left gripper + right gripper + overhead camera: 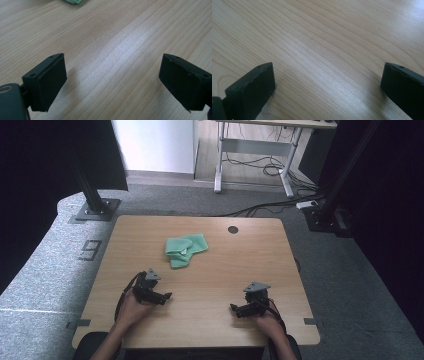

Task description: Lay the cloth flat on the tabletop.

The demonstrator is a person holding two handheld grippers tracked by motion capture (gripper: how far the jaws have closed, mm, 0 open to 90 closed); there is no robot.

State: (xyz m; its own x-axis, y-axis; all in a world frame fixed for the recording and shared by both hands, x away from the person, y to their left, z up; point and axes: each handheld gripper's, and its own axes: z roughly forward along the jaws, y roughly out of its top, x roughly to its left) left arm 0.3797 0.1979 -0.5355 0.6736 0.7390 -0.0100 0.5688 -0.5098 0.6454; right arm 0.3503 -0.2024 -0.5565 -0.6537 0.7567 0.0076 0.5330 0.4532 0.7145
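A crumpled green cloth [185, 249] lies on the wooden table [240, 255], a little behind its middle; a corner of the cloth [72, 1] peeks in at the top of the left gripper view. My left gripper [166, 296] rests near the front left of the table, well short of the cloth, open with bare wood between its jaws [112, 75]. At the front right, my right gripper [234, 309] sits open as well, its jaws wide apart over bare wood [328, 82]. Nothing is held by either.
A dark round grommet hole [233, 229] sits near the table's back edge. Black frame posts [92, 195] stand on the grey carpet at the back left and back right. A desk with loose cables [260, 165] stands farther back.
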